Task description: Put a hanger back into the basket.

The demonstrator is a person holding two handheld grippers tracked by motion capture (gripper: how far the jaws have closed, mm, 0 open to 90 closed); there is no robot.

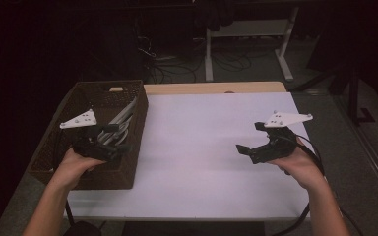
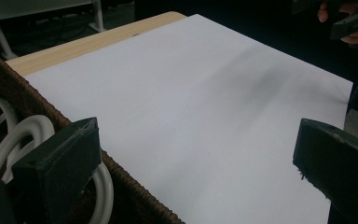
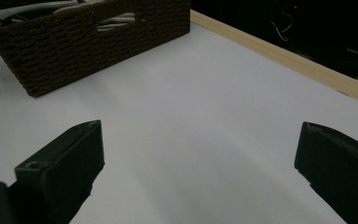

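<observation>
My left gripper [image 1: 109, 143] hangs with its jaws spread wide and empty, right at the near right wall of the woven basket [image 1: 134, 142]. In the left gripper view one jaw sits over the basket's inside and the other out over the white sheet [image 2: 205, 121], so I straddle the rim. Just below and beside my inner jaw lie the white hangers [image 2: 23, 140], their curved ends looping up toward me; they are what I am reaching for. In the high view they run as a pale bundle from under my gripper away toward the basket's far right corner, so their long axis points roughly forward from me, leaning on that wall. My left hand is plainly the nearer one; to take them I would judge a small shift inward and down is needed.

My right gripper [image 1: 256, 142] is well apart to the right, jaws also wide and holding nothing, hovering over bare sheet with the basket across from it.

Beyond the sheet a strip of pale wooden table edge [image 1: 216, 87] shows, then a dark room with desk legs [image 1: 208, 54] and cables on the floor.
</observation>
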